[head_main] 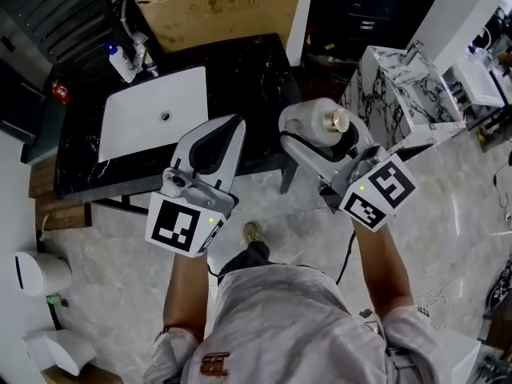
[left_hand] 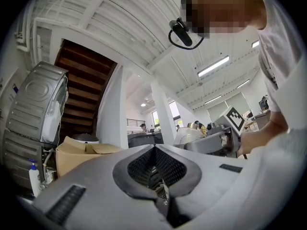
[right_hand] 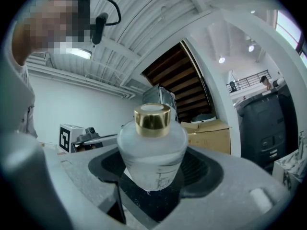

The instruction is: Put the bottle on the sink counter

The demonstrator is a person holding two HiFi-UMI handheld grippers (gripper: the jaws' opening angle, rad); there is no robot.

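I see the black marble-pattern desk (head_main: 248, 78) as the largest item in the head view, carrying a white rectangular sink basin (head_main: 132, 130) on its left half. A brown cardboard box (head_main: 216, 10) stands at the desk's far edge. The left gripper (head_main: 232, 122) hangs over the desk's front edge, just right of the basin; in the left gripper view its fingers are clenched together with nothing between them. The right gripper (head_main: 300, 130) is at the desk's right front corner, its fingers grasping the lower body of the round frosted-glass bottle (right_hand: 152, 152). The bottle is upright and lifted clear of the desk, gold cap (right_hand: 152, 119) on top.
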